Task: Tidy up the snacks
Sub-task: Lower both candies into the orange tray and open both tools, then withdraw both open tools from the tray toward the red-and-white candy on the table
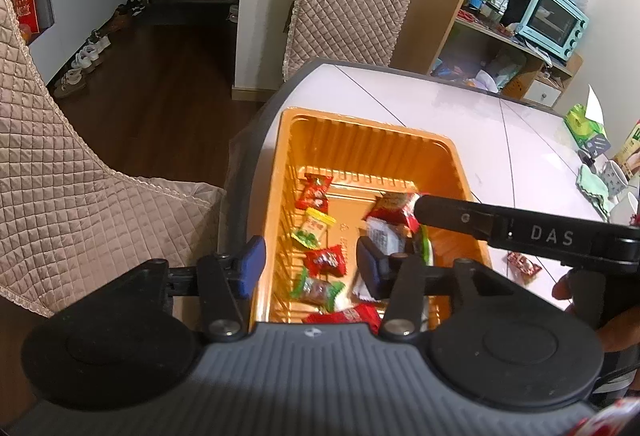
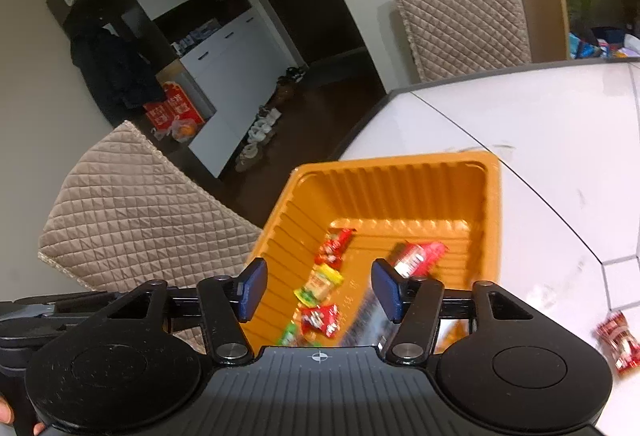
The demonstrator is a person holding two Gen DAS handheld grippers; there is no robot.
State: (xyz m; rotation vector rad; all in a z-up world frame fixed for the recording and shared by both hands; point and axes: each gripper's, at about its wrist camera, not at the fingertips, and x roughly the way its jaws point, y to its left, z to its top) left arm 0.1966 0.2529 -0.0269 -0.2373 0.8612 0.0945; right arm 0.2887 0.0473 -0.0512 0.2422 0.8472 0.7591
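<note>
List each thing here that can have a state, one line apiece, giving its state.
left gripper: open, empty
right gripper: open, empty
orange tray: on the table, partly filled with wrapped snacks
red snack packet: on the table, outside the tray
toaster oven: door shut

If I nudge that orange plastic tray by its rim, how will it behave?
The orange tray looks like thin ribbed moulded plastic, so its rim would probably flex. With only a few small snack packets inside, it is likely light and may slide easily on the glossy table. It sits near the table edge, so push inward.
</note>
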